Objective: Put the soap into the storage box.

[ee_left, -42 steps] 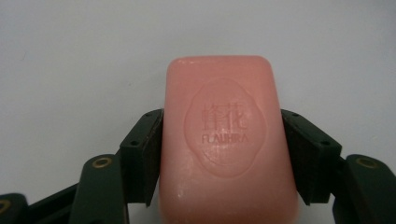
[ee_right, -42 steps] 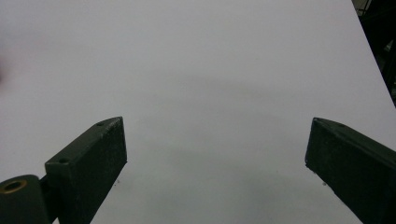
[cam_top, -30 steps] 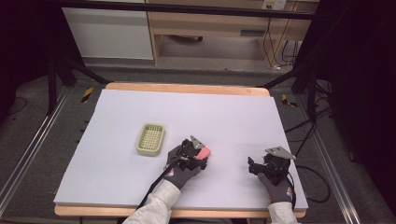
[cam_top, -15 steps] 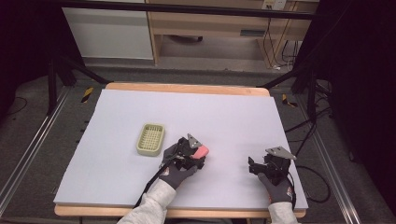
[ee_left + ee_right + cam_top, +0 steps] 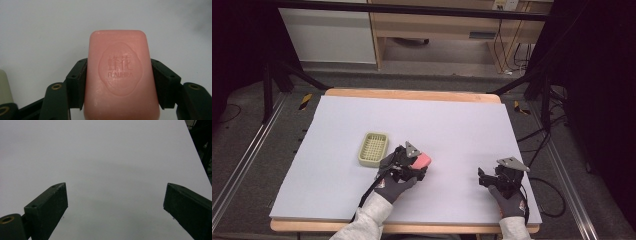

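Left gripper (image 5: 418, 167) clamps the pink soap bar (image 5: 121, 75) by its sides, lower centre of the high view, just right of the pale soap dish (image 5: 373, 149). Right gripper (image 5: 484, 179), lower right, jaws spread wide, empty.

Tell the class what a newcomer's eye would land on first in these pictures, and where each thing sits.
First comes the pink soap bar, clamped between the left gripper's black jaws near the middle of the white table; its embossed stamp faces the left gripper view. Next is the pale green slotted soap dish, just left of that gripper. The right gripper waits with jaws wide and empty near the table's front right.
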The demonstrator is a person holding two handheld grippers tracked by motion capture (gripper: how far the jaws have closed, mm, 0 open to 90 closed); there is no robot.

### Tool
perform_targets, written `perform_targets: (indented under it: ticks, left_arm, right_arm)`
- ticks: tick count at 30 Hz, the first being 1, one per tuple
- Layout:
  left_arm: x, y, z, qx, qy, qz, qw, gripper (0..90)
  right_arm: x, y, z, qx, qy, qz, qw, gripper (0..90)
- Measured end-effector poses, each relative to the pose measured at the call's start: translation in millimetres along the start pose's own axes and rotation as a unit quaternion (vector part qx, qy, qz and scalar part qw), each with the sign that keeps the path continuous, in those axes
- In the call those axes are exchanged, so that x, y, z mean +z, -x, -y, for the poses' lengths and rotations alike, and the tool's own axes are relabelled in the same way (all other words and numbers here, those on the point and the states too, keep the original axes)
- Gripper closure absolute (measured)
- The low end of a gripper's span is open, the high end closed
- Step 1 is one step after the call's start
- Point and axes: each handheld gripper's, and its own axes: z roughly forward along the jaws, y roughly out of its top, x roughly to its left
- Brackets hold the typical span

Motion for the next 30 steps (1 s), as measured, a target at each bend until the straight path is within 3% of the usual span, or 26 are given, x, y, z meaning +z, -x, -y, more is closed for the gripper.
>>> perform_targets:
  ticks: [21,30]
  left_arm:
    - [-42.3,-26.1,14.2,-0.020,0.019,-0.007,0.9996,37.0]
    - [-55.6,-40.2,22.2,-0.035,0.027,-0.025,0.9987,37.1]
  right_arm:
    - [-1.0,0.0,0.4,-0.002,0.002,0.002,1.0000,5.8]
    - [-2.3,-0.1,1.5,-0.004,0.003,0.001,1.0000,5.8]
